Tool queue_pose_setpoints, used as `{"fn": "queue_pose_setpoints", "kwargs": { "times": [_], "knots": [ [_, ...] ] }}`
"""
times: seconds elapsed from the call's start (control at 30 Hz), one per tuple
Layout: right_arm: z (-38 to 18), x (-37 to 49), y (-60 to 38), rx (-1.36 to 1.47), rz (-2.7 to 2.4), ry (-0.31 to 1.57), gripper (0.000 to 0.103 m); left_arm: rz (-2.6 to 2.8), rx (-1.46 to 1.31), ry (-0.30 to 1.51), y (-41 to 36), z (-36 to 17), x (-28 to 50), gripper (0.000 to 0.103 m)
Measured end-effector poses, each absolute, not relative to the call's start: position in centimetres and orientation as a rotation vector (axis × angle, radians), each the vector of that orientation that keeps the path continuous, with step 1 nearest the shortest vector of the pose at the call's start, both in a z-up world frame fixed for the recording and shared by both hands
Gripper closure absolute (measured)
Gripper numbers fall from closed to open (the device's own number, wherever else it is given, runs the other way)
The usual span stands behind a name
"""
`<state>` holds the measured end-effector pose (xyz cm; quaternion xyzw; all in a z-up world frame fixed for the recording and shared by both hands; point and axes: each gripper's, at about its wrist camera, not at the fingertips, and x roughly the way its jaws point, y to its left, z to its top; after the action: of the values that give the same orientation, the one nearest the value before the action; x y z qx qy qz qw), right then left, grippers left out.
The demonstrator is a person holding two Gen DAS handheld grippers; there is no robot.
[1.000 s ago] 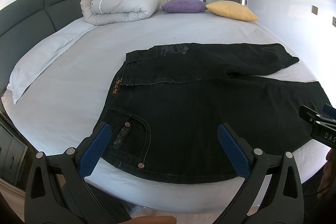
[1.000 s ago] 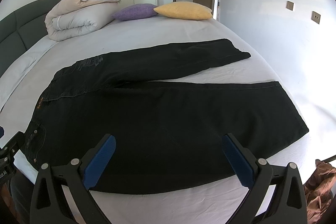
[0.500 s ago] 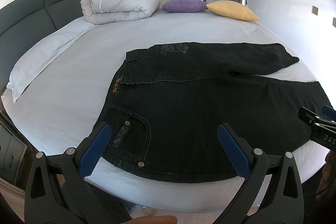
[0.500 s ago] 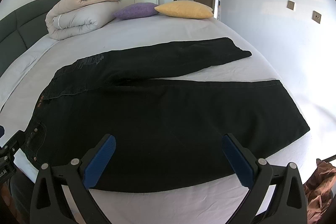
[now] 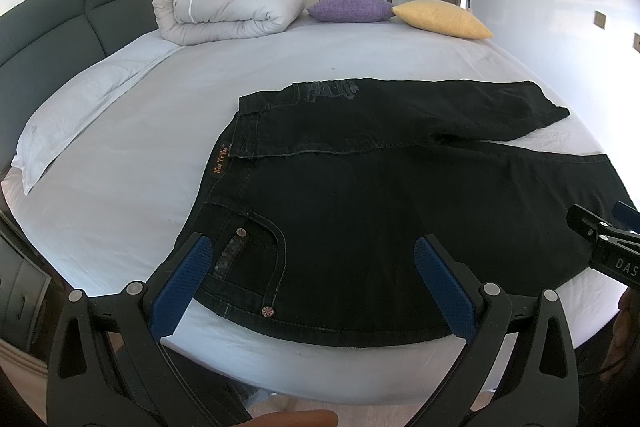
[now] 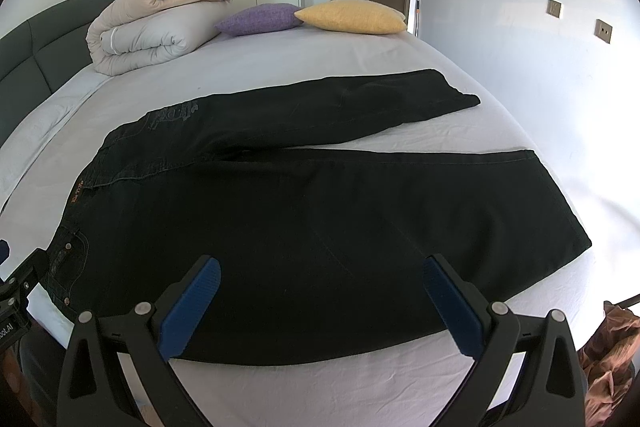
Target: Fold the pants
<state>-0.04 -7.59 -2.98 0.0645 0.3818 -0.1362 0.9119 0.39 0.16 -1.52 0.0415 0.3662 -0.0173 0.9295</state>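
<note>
My left gripper (image 5: pixel 312 281) is spread wide and holds nothing, hovering over the near edge of the bed (image 5: pixel 160 131) above the waist pocket of the pants (image 5: pixel 360 195). My right gripper (image 6: pixel 320 301) is likewise spread and empty, above the near leg. The black pants lie flat on the white sheet, waist to the left, legs splayed to the right. Beyond them sit a rolled duvet (image 5: pixel 228 7) and two cushions, purple (image 5: pixel 348 7) and yellow (image 5: pixel 440 19).
</note>
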Motion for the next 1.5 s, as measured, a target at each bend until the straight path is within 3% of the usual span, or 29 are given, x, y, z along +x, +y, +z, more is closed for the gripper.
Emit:
{"fn": "queue_pose_setpoints", "kwargs": {
  "times": [1.13,1.5],
  "knots": [
    [-3.6,0.2,-7.3,0.133,-0.256,0.801,0.000,-0.054,0.149,0.712,-1.1,-2.4,-0.7,0.000],
    [-2.0,5.5,-9.2,0.099,-0.069,0.804,0.000,-0.160,0.044,0.872,2.2,-5.4,5.7,0.000]
  ]
}}
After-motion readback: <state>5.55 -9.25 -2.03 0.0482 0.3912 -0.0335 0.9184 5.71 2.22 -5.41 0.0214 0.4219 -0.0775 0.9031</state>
